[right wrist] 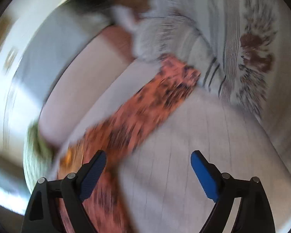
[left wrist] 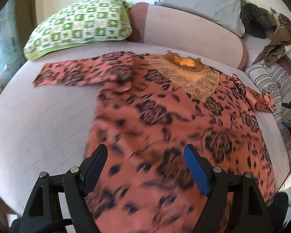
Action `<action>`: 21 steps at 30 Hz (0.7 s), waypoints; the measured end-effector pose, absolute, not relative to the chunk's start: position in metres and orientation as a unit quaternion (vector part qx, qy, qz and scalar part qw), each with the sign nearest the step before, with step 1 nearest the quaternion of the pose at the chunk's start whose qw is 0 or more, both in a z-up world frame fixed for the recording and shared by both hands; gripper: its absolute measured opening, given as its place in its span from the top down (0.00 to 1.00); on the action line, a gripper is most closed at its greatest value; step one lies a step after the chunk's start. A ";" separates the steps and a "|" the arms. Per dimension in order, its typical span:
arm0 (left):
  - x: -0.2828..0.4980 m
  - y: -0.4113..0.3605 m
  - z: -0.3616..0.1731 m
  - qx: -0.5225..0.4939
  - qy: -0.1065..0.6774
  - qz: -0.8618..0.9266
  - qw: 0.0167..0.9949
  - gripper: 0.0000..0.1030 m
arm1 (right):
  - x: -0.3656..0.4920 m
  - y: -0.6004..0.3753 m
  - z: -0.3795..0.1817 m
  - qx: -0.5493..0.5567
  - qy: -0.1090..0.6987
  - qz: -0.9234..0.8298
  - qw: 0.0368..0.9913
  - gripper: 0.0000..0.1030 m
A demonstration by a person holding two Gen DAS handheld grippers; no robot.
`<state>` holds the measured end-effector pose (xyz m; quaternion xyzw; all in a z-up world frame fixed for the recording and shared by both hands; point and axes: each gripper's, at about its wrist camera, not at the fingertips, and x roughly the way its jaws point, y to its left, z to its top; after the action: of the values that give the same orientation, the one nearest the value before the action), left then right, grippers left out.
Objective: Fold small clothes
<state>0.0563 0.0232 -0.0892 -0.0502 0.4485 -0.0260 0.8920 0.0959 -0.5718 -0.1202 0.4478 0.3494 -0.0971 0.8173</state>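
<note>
At nine o'clock in the left wrist view the left sleeve [left wrist: 83, 73] lies flat on the pale sofa seat [left wrist: 38, 126]; the salmon floral top [left wrist: 164, 116] is spread face up across the centre. The left gripper [left wrist: 145, 155] hangs over its hem, jaws apart, nothing pinched. Toward three o'clock the right sleeve [right wrist: 155, 101] points to one o'clock; the right gripper [right wrist: 148, 161] gapes empty. Thin, limp, slippery cloth, probably: pinch cuff or hem edge

Left gripper [left wrist: 145, 151] tilted downward, jaws spread wide, nothing pinched between the blue pads [left wrist: 197, 172]. Right gripper [right wrist: 148, 157] same deal: angled down, jaws gaping, pads [right wrist: 202, 176] bare, whole view smeared with motion blur.
</note>
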 end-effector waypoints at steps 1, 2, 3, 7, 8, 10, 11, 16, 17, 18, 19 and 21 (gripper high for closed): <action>0.071 0.017 -0.091 -0.048 0.448 -0.028 0.892 0.21 | 0.112 -0.588 -0.131 0.457 0.346 -0.124 0.810 0.18; 0.082 0.013 -0.096 -0.045 0.451 -0.030 0.891 0.21 | 0.125 -0.595 -0.138 0.464 0.345 -0.135 0.805 0.21; 0.091 0.011 -0.103 -0.044 0.459 -0.030 0.887 0.21 | 0.136 -0.604 -0.147 0.474 0.345 -0.145 0.797 0.29; 0.096 0.015 -0.119 -0.048 0.480 -0.024 0.876 0.21 | 0.172 -0.622 -0.167 0.469 0.362 -0.188 0.783 0.41; 0.098 0.017 -0.124 -0.052 0.486 -0.024 0.872 0.21 | 0.175 -0.625 -0.168 0.467 0.358 -0.198 0.784 0.41; 0.098 0.022 -0.129 -0.059 0.490 -0.024 0.869 0.21 | 0.188 -0.626 -0.168 0.455 0.355 -0.211 0.789 0.44; 0.097 0.025 -0.130 -0.062 0.490 -0.024 0.869 0.21 | 0.194 -0.624 -0.167 0.444 0.360 -0.213 0.793 0.54; 0.085 0.042 -0.123 -0.069 0.473 -0.018 0.878 0.21 | 0.224 -0.575 -0.101 0.378 0.337 -0.114 0.854 0.94; 0.082 0.048 -0.121 -0.074 0.467 -0.015 0.881 0.21 | 0.225 -0.562 -0.085 0.369 0.327 -0.095 0.865 0.94; 0.079 0.054 -0.118 -0.079 0.460 -0.008 0.884 0.21 | 0.223 -0.534 -0.055 0.353 0.306 -0.058 0.882 0.94; 0.076 0.060 -0.115 -0.086 0.454 -0.002 0.887 0.21 | 0.218 -0.505 -0.027 0.344 0.288 -0.017 0.894 0.94; 0.070 0.072 -0.111 -0.103 0.445 0.005 0.889 0.21 | 0.207 -0.444 0.016 0.321 0.267 0.050 0.907 0.94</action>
<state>0.0700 0.0718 -0.1105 -0.1033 0.4451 0.0048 0.8895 0.2067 -0.4436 0.0157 0.3207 0.2667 0.0505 0.9074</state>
